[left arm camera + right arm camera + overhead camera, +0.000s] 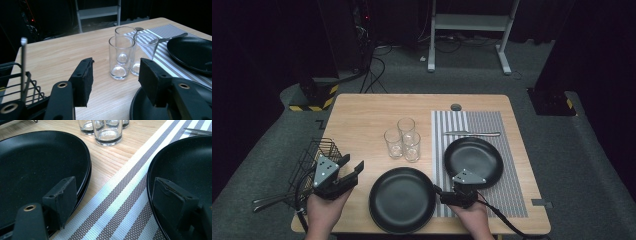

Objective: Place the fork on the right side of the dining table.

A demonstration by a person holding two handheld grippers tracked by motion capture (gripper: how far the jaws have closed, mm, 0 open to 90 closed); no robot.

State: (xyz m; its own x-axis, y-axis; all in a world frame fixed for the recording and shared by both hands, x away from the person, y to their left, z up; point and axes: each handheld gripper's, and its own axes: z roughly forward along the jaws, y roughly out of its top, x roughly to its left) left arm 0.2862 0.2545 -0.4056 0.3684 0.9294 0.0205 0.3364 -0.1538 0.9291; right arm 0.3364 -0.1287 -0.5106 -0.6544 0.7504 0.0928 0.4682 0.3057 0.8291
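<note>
Place-setting in progress: right tool, jaws wide and empty, is resting between the round black plate lying on the striped mat and the near black plate stack; left tool, also wide, is hovering near the wire basket. Further plates likely remain.

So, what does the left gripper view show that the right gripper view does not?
Left gripper view: the wire basket with an upright metal handle in it. Right gripper view: a second rim under the black plate on the wood, so it seems stacked. Both: the glasses, the striped mat, that plate, the black plate on the mat.
</note>
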